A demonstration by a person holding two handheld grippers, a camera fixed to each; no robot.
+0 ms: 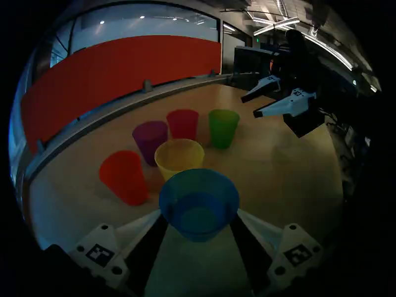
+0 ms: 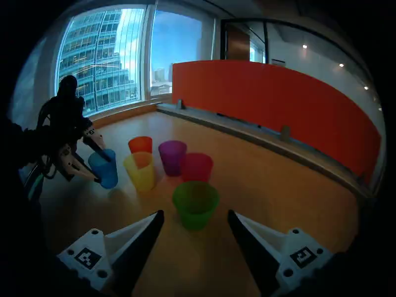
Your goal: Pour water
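Observation:
My left gripper (image 1: 199,215) is shut on a blue cup (image 1: 199,203), held upright just above the wooden table (image 1: 287,168). Beyond it stand a yellow cup (image 1: 179,156), an orange cup (image 1: 123,177), a purple cup (image 1: 150,139), a red cup (image 1: 182,123) and a green cup (image 1: 223,127). The right gripper (image 1: 249,108) hovers open past the green cup. In the right gripper view, my right gripper (image 2: 194,214) is open, with the green cup (image 2: 195,204) just ahead of its fingertips, untouched. The left gripper (image 2: 99,166) holds the blue cup (image 2: 105,169) at far left.
An orange partition (image 1: 123,74) on a grey rail borders the table's far side. Large windows (image 2: 109,59) lie behind the person's dark arm (image 2: 54,128). Bare tabletop (image 2: 277,198) stretches to the right of the cups.

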